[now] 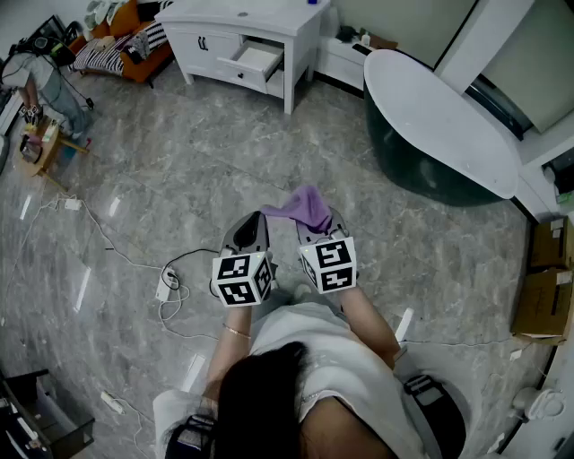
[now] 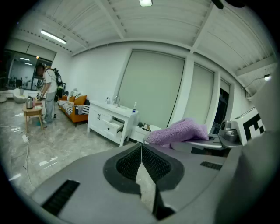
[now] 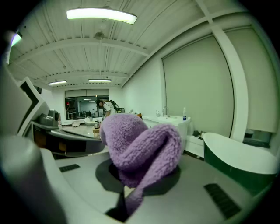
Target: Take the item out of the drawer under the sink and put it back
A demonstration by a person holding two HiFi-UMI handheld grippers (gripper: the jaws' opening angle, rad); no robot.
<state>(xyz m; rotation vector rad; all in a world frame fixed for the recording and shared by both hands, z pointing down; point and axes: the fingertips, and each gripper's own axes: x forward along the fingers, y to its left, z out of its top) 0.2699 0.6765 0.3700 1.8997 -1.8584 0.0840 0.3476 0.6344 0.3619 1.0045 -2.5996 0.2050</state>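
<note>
So the right gripper (image 1: 316, 231) had its jaws clamped on the purple cloth (image 1: 307, 206). A bunched loop of it flopped over the top and a tail was pinched down in the slot. The left gripper (image 1: 256, 224) sat just beside it at 9 o'clock, jaws pressed together with nothing in them.

The person stood mid-floor, well apart from the white vanity (image 1: 242, 18). Its open drawer (image 1: 256, 59) was at roughly 12 o'clock from the grippers, a hair toward 11. With the cloth out and the drawer gaping, I'd say the put-back half was what was left.

How I'd have played it:

- The grip looked to be on a fold rather than the bulk, so I wouldn't have eased the squeeze until the cloth was right over the drawer
- The cloth filled most of the right gripper view, so the head view was the better one for lining up
- Best to come in from above the drawer front so the dangling tail didn't catch the edge, then lower the bundle inside before letting go
- The empty left gripper was the obvious one to push the drawer shut
- The bathtub (image 1: 439, 116) at 2 o'clock wasn't in the way, but the cables (image 1: 134, 260) and power strip (image 1: 167, 285) at about 8 o'clock were a trip risk if you drifted that side
</note>
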